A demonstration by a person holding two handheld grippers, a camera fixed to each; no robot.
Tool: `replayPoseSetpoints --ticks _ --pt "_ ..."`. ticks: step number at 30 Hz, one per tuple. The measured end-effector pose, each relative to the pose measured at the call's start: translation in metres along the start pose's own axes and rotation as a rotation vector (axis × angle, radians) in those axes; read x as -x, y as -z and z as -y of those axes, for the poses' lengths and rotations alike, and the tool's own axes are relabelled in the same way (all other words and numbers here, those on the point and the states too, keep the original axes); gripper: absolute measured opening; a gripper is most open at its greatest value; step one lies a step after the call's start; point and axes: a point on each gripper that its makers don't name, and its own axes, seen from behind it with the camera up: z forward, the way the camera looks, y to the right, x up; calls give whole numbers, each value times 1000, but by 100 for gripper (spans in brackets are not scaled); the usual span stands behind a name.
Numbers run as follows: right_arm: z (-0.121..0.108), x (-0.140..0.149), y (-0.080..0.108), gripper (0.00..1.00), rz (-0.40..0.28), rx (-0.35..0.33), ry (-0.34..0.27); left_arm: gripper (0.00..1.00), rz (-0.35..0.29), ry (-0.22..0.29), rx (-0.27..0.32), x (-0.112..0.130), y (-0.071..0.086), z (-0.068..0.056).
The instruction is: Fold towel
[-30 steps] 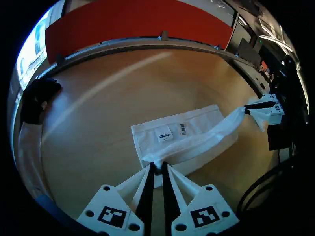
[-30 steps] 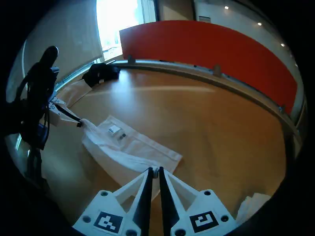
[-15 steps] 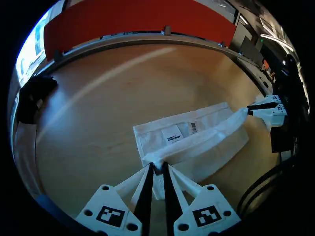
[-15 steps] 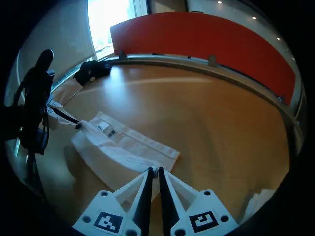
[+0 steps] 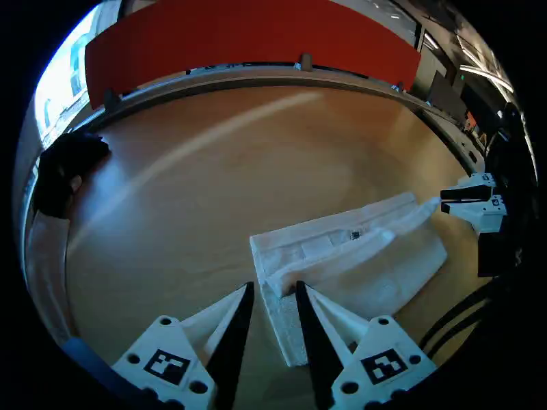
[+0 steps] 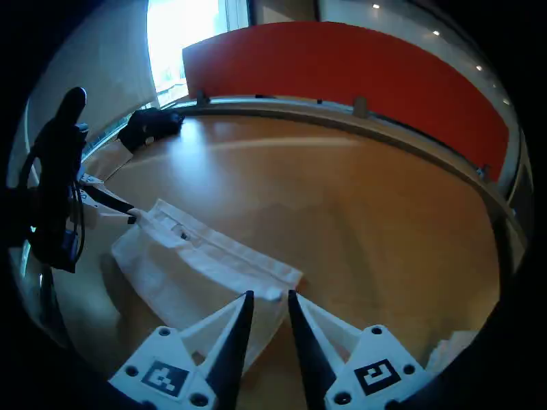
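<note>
In the left gripper view, the white towel (image 5: 355,263) lies flat on the smooth, orange-brown wooden desk (image 5: 205,184), just ahead of the camera and a little to the right. It is a soft, ribbed cloth, folded into a long band. One layer is doubled over the other, so a thick rolled edge runs along its length, and a small dark tag (image 5: 354,235) sits near that edge. The left claw (image 5: 272,290) points down at the near corner with its two fingers spread apart and nothing gripped. The towel's corner lies in the gap at the tips. At the far end of the towel the right claw (image 5: 443,201) reaches in from the right edge, its tips level with the cloth. A curved red panel (image 5: 253,34) stands along the far side of the desk, and a black bundle (image 5: 65,167) rests at the left.

In the right gripper view, the right claw (image 6: 269,301) is likewise spread, holding nothing, with the towel's (image 6: 198,266) nearest corner lying loose between its tips. The towel stretches away to the left as a limp, creased band on the desk. At its far corner the left claw (image 6: 131,217) comes in low and slanted, with its tips at the cloth.
</note>
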Motion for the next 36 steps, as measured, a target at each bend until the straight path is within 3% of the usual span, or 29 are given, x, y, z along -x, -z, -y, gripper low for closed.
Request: replayPoseSetpoints --ticks 5,11,26,36 --pt "-2 -1 5 67 -9 9 8 83 -3 -9 -5 2 3 3" --pt "1 2 11 86 -17 4 1 97 -14 -3 -21 3 9 7" --pt "14 18 32 86 -19 2 28 97 -28 8 -48 23 31 12" --pt "23 35 42 86 -10 -5 48 97 -33 47 -71 46 52 13"
